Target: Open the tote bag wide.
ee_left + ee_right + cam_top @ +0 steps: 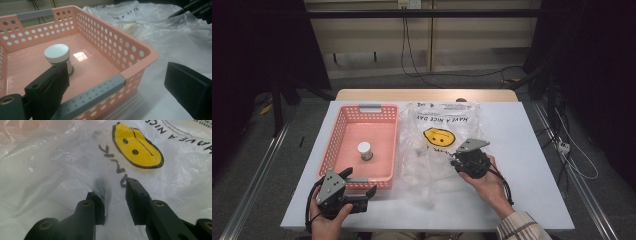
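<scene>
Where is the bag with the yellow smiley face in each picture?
High view: the plastic bag lies in the middle of the table, right of the pink basket, with the right gripper at its near right part.
Left gripper view: the bag is at the upper right, beyond the basket's corner.
Right gripper view: the bag lies under the open jaws.
Shared landmark: the yellow smiley face, in the high and right gripper views.

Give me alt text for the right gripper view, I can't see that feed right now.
The right gripper has its two black fingers slightly apart on a crumpled clear plastic bag, a fold of film between them. Just beyond the fingertips, the bag carries a yellow smiley face and black lettering.
</scene>
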